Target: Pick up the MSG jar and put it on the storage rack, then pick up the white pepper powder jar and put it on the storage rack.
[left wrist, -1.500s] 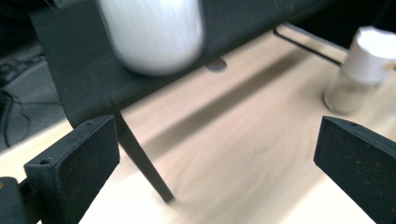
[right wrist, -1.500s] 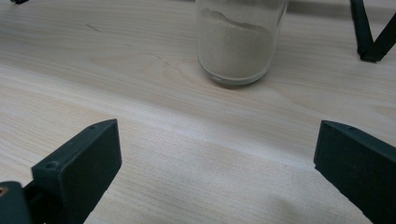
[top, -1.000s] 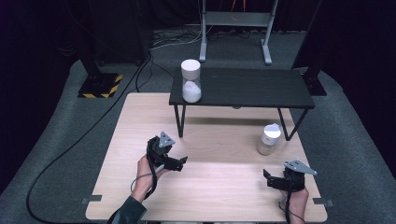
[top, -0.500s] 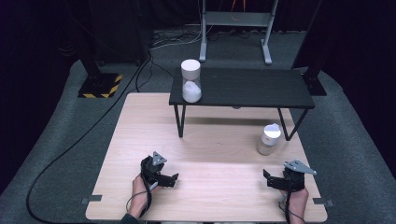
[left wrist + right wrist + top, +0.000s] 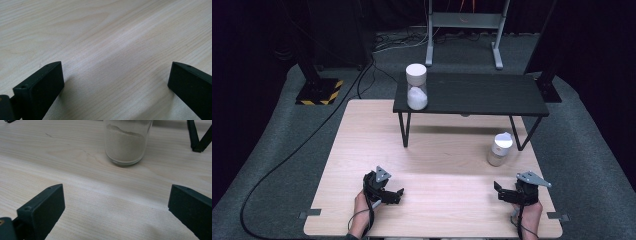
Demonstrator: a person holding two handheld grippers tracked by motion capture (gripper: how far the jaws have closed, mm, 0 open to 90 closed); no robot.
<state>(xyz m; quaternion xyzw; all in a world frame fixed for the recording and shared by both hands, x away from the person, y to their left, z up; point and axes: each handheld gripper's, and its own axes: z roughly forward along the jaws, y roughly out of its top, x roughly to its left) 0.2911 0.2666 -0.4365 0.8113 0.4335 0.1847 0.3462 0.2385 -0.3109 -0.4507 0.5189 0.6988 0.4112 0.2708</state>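
Near the table's (image 5: 362,130) right edge stands the powder jar (image 5: 500,149), just ahead of the released, empty right gripper (image 5: 498,191), whose wide-spread jaws could tip it if driven in off-centre

text: none readable | labels: none | signs: yellow-black hazard stripes (image 5: 319,92), no lettering

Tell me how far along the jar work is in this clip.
One jar already stands on the black shelf. Nothing is in hand: the left gripper and right gripper sit open near the table's front edge. The second jar, on the table by the shelf leg ahead of the right gripper, is untouched and probably next.
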